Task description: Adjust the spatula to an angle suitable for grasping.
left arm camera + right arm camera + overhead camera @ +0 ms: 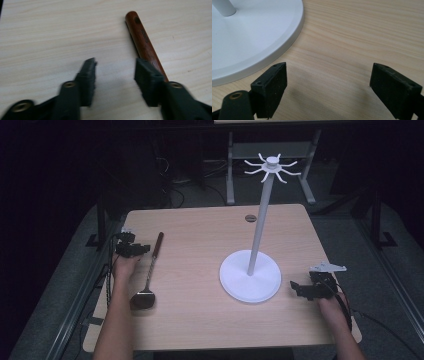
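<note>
Two claws are down at the table point(200, 320), one in each of the person's hands. The left claw point(115, 72) is spread apart over bare wood, with one jaw just against the reddish-brown wooden handle point(143, 42) of a ladle point(148, 275) and nothing pinched between the two. That ladle lies flat near the table's left edge, its dark metal bowl toward the person and its handle pointing away. The right claw point(328, 86) is spread wide as well and holds nothing, resting low over the wood just beside the rim of a round white base point(262, 37). From that base a slim white stand point(260, 215) rises upright, topped by a ring of curved hooks point(272, 166).
</note>
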A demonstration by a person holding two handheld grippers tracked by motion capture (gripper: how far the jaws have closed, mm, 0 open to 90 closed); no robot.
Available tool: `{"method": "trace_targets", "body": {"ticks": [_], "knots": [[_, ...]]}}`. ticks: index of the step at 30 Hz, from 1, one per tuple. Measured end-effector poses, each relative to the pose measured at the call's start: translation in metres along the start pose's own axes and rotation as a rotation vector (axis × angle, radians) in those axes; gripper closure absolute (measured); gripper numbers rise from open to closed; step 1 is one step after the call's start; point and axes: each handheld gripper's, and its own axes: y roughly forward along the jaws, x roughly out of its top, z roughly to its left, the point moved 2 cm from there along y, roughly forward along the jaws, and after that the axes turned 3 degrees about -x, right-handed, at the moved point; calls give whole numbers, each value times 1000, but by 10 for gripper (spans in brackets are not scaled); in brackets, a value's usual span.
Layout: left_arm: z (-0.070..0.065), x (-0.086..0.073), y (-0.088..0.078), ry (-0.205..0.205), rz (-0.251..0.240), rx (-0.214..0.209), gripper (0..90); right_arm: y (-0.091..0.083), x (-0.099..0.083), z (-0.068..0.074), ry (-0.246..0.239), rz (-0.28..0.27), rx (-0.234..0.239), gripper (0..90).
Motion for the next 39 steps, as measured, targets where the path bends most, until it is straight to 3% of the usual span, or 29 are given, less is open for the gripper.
{"method": "trace_targets", "body": {"ticks": [5,8,18,31,39], "knots": [[-4,-1,3,13,17,-33,798,0,0,0,1,-3,-2,143],[-7,-1,4,5,14,-47,896,0,0,0,1,-3,-2,143],[-15,1,6,53,18,-70,897,0,0,0,0,0,-2,143],[-25,3,10,85,33,-91,898,0,1,0,-6,-1,0,143],[-38,6,14,126,46,-110,897,0,1,0,-8,-2,1,143]]}}
